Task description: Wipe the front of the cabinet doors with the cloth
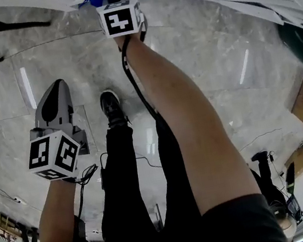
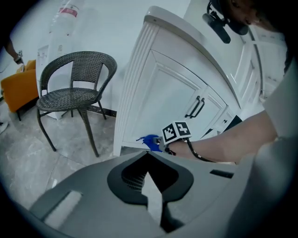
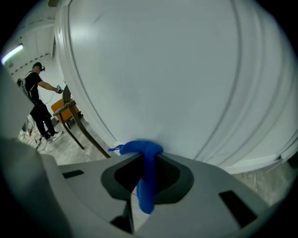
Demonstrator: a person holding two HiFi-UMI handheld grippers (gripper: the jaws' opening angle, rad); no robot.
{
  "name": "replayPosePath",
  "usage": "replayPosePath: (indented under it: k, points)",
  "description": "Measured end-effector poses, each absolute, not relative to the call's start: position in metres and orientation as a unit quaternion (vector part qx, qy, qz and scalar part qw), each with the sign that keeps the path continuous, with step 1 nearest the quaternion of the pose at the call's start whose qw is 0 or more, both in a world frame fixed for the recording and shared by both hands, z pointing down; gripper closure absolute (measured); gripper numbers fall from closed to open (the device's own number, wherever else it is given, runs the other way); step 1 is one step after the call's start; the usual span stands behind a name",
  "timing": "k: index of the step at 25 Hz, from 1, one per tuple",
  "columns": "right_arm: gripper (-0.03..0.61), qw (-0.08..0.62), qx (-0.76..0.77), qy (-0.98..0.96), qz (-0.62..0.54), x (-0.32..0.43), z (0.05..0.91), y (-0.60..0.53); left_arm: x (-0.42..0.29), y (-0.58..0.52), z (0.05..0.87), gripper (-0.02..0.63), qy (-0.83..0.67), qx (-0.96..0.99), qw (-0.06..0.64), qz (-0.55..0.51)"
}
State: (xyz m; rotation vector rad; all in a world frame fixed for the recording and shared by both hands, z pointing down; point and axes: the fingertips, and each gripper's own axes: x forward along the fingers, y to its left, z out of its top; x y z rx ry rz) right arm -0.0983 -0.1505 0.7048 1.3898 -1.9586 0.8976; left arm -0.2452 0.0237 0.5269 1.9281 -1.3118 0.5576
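Pressing the cloth [image 3: 139,148] against the door [image 3: 163,69], the right tool [image 3: 147,160] pinches the blue fabric between its jaws. A wad is bunched at the tips and a tail hangs back along the jaws. That grip puts the padded wad, not the hard tips, on the white panel, which is likely the point of it.

The left gripper view shows the contact low on the cabinet [image 2: 163,97], near its bottom edge and well below the handle [image 2: 195,108]. The arm reaches down and forward to get there.

The left tool [image 2: 148,179] has its jaws pressed together on nothing. It hangs back over the floor [image 1: 196,46], apart from the cabinet, probably parked so it stays out of the wiping arm's path. A chair [image 2: 74,93] stands to the side, clear of the work.

With the cloth this low, I judge most of the door front above it remains within reach for upward strokes.
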Motion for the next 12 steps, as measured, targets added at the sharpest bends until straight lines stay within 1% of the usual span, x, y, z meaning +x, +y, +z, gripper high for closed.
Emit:
replayPosePath:
  k: [5, 12]
  points:
    - [0.522, 0.285, 0.553, -0.703, 0.344, -0.023, 0.705, -0.138, -0.189, 0.023, 0.524, 0.615, -0.483, 0.766, 0.359, 0.224]
    - [0.522, 0.268, 0.563, -0.690, 0.367, 0.031, 0.687, -0.108, -0.130, 0.016, 0.511, 0.615, -0.461, 0.782, 0.347, 0.235]
